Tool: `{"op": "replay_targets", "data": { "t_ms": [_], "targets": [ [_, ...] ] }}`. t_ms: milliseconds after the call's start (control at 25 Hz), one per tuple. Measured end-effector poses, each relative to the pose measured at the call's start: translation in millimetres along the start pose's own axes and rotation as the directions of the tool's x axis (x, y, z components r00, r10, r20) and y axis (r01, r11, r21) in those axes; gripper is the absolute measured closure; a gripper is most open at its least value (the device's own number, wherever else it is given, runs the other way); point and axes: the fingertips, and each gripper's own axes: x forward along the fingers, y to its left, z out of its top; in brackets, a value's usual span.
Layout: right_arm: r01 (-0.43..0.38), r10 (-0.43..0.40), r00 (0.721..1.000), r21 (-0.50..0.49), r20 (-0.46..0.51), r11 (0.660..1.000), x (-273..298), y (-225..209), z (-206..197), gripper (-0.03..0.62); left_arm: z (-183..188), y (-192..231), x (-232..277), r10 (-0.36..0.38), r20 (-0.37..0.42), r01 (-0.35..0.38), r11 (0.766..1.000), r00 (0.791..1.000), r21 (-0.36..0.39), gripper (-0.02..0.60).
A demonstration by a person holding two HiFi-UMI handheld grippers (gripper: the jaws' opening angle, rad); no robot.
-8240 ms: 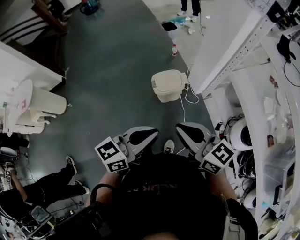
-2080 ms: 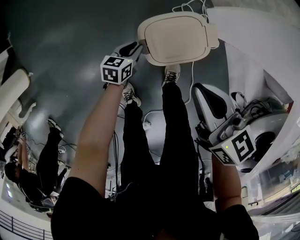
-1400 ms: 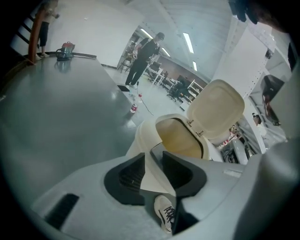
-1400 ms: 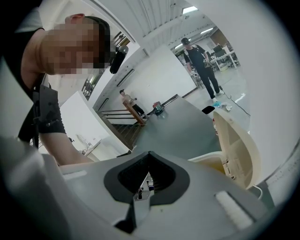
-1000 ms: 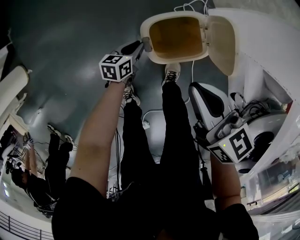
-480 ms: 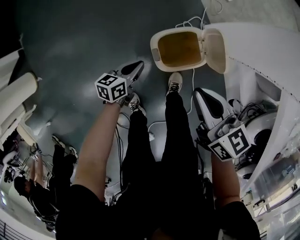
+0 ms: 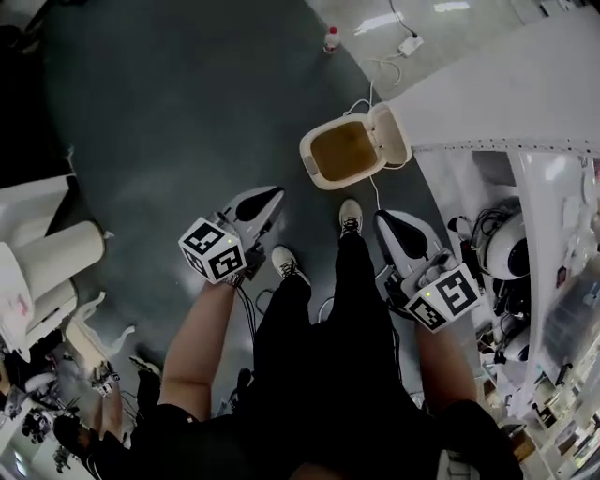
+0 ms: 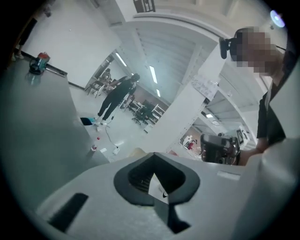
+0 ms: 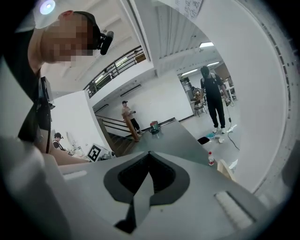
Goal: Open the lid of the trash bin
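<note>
The cream trash bin [image 7: 342, 150] stands on the dark grey floor [image 7: 187, 112] in the upper centre of the head view. Its lid [image 7: 391, 133] is tipped open to the right, showing a brownish inside. Below it, the left gripper [image 7: 270, 194] and right gripper [image 7: 384, 221] have their fingers clenched on nothing. Each cube [image 7: 213, 250] bears black-and-white square markers.

Dark grey floor [image 7: 159, 103] is spreading across the head view's upper left, meeting paler floor [image 7: 375, 23] at the top. A white structure [image 7: 506, 94] is slanting along the right. Ceiling strip lights [image 8: 153, 74] are glowing.
</note>
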Motion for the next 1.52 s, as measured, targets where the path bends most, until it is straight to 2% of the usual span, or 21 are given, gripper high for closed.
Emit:
{"op": "replay_targets", "data": {
  "t_ms": [280,600,800,1080,1360,1520],
  "targets": [
    [-0.004,0.005,0.995,-0.016,0.103,1.0,-33.2,71.9,33.4,0.585,49.3,-99.4,-69.3,-0.089,0.037,0.085,0.99,0.995,0.11,0.583],
    [-0.055,0.059,0.985,-0.034,0.159,0.998,-64.5,143.3,60.4,0.586,55.6,-195.1,-115.8,-0.21,0.055,0.201,0.971,0.976,0.131,0.583],
    [-0.091,0.106,0.977,-0.084,0.187,0.992,-84.1,181.3,72.6,0.586,61.4,-246.8,-129.1,-0.272,0.057,0.257,0.948,0.961,0.19,0.583],
    [-0.112,0.131,0.97,-0.1,0.203,0.989,-103.3,212.1,60.8,0.586,59.7,-279.7,-139.9,-0.289,0.039,0.268,0.922,0.956,0.279,0.583],
    [-0.12,0.152,0.971,-0.17,0.187,0.978,-115.6,241.1,47.6,0.586,59.7,-291.9,-155.5,-0.301,0.07,0.271,0.921,0.951,0.281,0.583],
    [-0.112,0.146,0.97,-0.175,0.194,0.978,-125.0,246.0,42.7,0.586,51.0,-299.3,-161.6,-0.301,0.079,0.268,0.922,0.95,0.281,0.583]
  ]
}}
